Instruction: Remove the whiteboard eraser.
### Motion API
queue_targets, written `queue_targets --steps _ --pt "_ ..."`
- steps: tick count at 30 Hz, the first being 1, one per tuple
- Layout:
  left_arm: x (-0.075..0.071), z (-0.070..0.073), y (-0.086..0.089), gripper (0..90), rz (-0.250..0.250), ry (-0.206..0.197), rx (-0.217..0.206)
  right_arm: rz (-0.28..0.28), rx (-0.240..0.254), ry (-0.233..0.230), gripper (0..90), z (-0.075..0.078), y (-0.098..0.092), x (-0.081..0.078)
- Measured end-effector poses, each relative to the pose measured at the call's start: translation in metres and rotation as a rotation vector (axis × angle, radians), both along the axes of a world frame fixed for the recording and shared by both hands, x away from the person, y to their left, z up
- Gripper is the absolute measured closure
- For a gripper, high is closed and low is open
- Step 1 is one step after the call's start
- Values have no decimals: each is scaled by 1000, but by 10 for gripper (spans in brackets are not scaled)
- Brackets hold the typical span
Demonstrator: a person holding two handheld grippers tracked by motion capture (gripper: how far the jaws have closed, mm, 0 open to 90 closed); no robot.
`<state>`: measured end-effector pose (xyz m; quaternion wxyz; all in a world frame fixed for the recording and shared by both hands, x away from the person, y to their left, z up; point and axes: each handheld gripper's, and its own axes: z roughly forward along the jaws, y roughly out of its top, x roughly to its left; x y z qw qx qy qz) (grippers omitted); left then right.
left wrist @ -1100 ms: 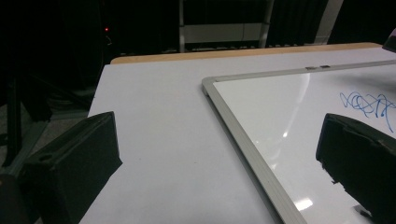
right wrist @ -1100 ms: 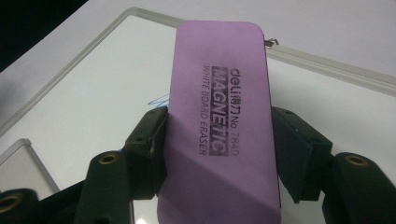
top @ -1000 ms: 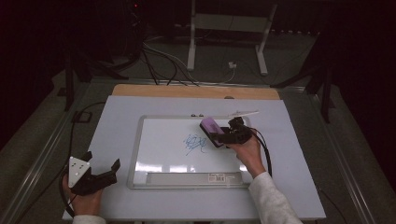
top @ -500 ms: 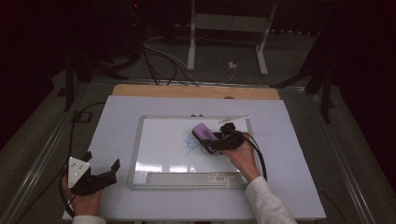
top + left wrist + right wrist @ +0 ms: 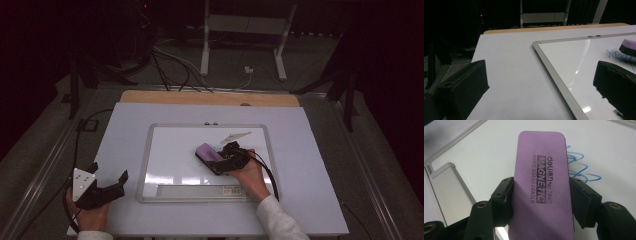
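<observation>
eraser [image 5: 541, 192] | "deli" | "MAGNETIC" | "WHITE BOARD ERASER" | "No 7840"

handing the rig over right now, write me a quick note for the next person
Right gripper: shut on the purple whiteboard eraser, held by its long sides over the whiteboard, next to the blue scribble.
Left gripper: open, holding nothing, resting on the white table left of the board.
Done: eraser picked up and brought to the marks.
Left: the scribble is still on the board; wipe it off, then probably set the eraser down.
</observation>
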<state>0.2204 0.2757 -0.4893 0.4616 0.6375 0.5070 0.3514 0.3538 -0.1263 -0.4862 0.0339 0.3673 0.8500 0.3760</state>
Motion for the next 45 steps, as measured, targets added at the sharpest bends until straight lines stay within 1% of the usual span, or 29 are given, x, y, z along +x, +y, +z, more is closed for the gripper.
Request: queue_targets --steps 6,11,15,19,23,25,27,29,33,37,40,41,43,45 --pt "0 0 0 4 -2 0 0 33 -48 -6 405 -7 7 -5" --pt "0 0 0 4 -2 0 0 42 -67 -15 403 -10 10 -8" --pt "0 0 0 4 -3 -1 1 50 -64 -14 390 -11 10 -7" --pt "0 0 0 4 -4 0 1 40 -27 -21 337 -8 9 -5" --pt "0 0 -1 4 -5 0 0 32 -32 -21 325 -9 11 -2" --pt "0 0 -1 4 -5 1 2 34 -32 -10 340 -11 13 -1" --pt "0 0 0 4 -4 1 1 41 -33 -2 384 -12 15 -1" --pt "0 0 0 4 -5 2 2 39 -46 -8 400 -13 17 -2" --pt "1 -1 0 4 -5 4 4 42 -51 -9 405 -13 22 -4" --pt "0 -1 0 4 -4 3 6 74 -57 -15 406 -13 28 -9" --pt "0 0 0 4 -3 3 2 57 -76 -17 407 -12 30 -9" --pt "0 0 0 4 -2 2 1 46 -83 -24 407 -12 30 -8" --pt "0 0 0 4 -2 2 1 13 -104 -38 408 -11 27 -5" --pt "0 0 0 4 -2 2 1 -31 -103 -33 408 -11 21 0"
